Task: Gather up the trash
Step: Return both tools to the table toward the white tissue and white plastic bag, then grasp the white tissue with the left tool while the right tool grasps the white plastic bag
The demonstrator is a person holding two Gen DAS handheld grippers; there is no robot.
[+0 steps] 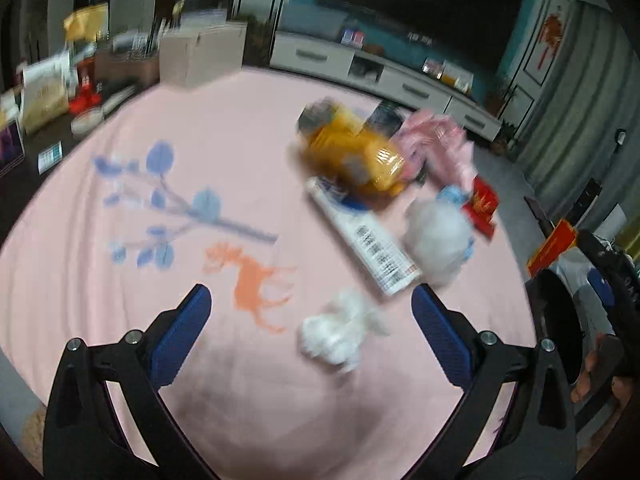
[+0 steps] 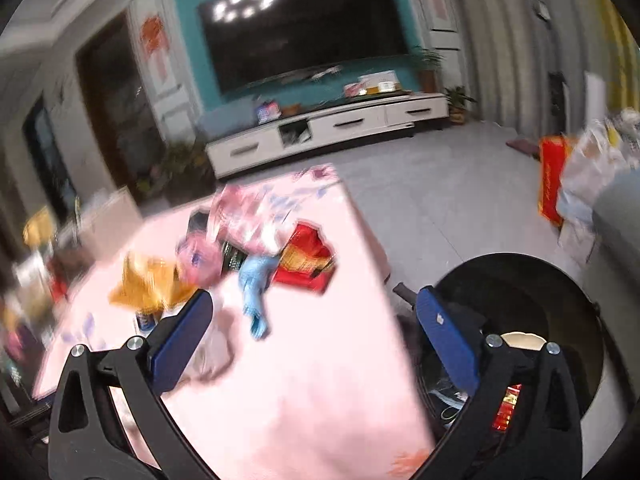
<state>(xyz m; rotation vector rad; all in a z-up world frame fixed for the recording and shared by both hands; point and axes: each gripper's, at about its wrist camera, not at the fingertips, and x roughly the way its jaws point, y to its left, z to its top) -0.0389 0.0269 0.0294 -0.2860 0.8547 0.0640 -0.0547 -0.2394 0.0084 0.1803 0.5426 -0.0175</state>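
Right now both the left claw (image 1: 312, 312) and right claw (image 2: 314, 320) are gaping empty; the crumpled white tissue wad (image 1: 340, 334) is risking slipping off the pink-clothed bench (image 1: 200, 380), missing the round black bin (image 2: 560, 312).

We see both views smeared by motion blur, the litter on the pink surface (image 1: 224, 128) soft-edged, the room behind streaked. Light is dim and even indoors; ceiling lamps glare as white spots on the dark television (image 2: 304, 28). Fisheye bending curves the far walls, and black vignette fills the corners.
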